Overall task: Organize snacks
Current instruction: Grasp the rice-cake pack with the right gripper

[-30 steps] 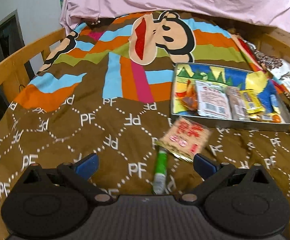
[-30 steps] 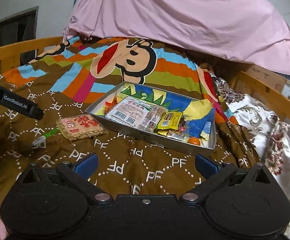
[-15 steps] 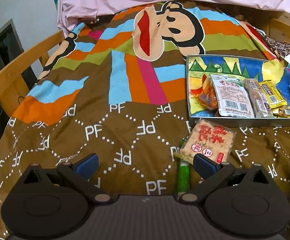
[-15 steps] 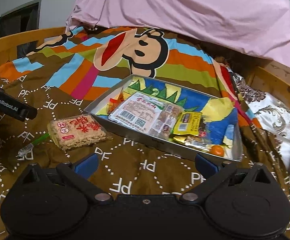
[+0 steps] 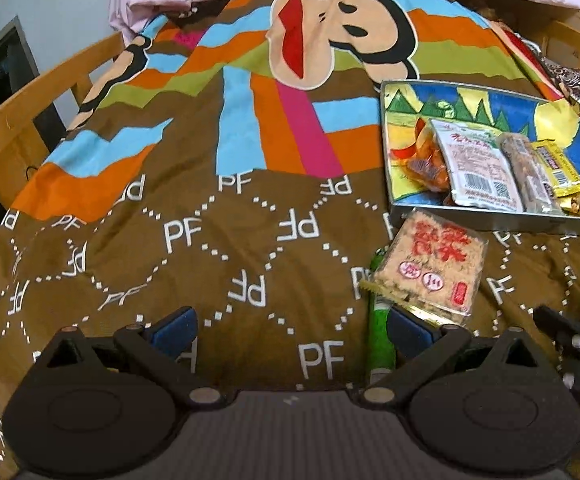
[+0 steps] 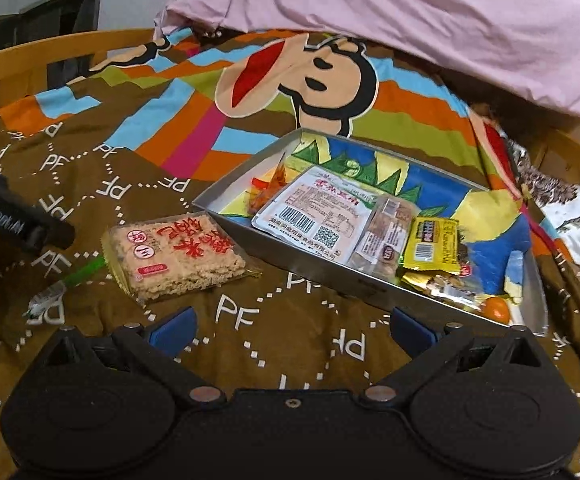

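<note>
Reaching for the last loose snacks

Lying on the brown "PF"-printed bedspread (image 5: 217,264), just outside the near wall of the shallow grey metal tray with a cartoon-painted floor (image 6: 225,222), the clear-wrapped square puffed-rice cake with red lettering (image 5: 430,268) rests partly over a thin green tube-shaped packet (image 5: 380,340). Other packets already fill the tray.

The left claw (image 5: 290,326) hovers released, its right finger beside the green packet; the right claw (image 6: 292,326) is likewise released and empty, above bare bedspread.

Risk, as I judge it: the overlap means pulling the tube could drag the cake, and the soft bedding may bunch up between the fingers. Squeezing hard could crumble the cake.

Only the right view shows the tube's crimped silver end and the left claw's arm (image 6: 17,220); the left view shows the overlap.
</note>
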{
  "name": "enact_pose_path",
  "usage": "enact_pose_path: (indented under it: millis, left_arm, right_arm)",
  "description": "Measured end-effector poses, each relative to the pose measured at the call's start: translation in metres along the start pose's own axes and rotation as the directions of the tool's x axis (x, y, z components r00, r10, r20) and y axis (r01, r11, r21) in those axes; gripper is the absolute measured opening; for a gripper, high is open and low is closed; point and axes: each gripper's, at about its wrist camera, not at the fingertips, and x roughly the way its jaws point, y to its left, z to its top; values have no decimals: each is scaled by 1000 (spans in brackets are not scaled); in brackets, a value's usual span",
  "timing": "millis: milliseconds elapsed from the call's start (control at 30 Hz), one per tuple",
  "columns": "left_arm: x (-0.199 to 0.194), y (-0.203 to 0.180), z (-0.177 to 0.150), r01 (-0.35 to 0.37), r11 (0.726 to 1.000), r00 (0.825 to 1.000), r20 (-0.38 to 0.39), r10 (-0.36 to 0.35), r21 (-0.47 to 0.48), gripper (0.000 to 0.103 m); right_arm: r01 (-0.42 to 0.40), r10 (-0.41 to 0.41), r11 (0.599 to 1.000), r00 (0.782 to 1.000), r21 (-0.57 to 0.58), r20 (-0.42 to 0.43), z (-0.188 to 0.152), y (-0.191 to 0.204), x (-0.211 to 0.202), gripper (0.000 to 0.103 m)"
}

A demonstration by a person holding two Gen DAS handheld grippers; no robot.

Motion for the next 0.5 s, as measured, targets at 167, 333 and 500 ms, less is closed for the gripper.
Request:
enact_pose_path:
  millis: [167, 333, 500]
  left_arm:
    - [5, 12, -7, 8, 1000, 999, -37, -9, -25, 103]
    - [6, 33, -8, 65, 991, 997, -37, -70, -121, 103]
    - [8, 36, -9, 121, 982, 991, -36, -127, -142, 103]
  right_arm:
    - [-108, 125, 982, 986, 155, -107, 26, -8, 28, 102]
    - [-161, 235, 926, 954, 341, -188, 55, -3, 58, 102]
    - [-149, 271, 906, 923, 395, -273, 75, 15, 82, 102]
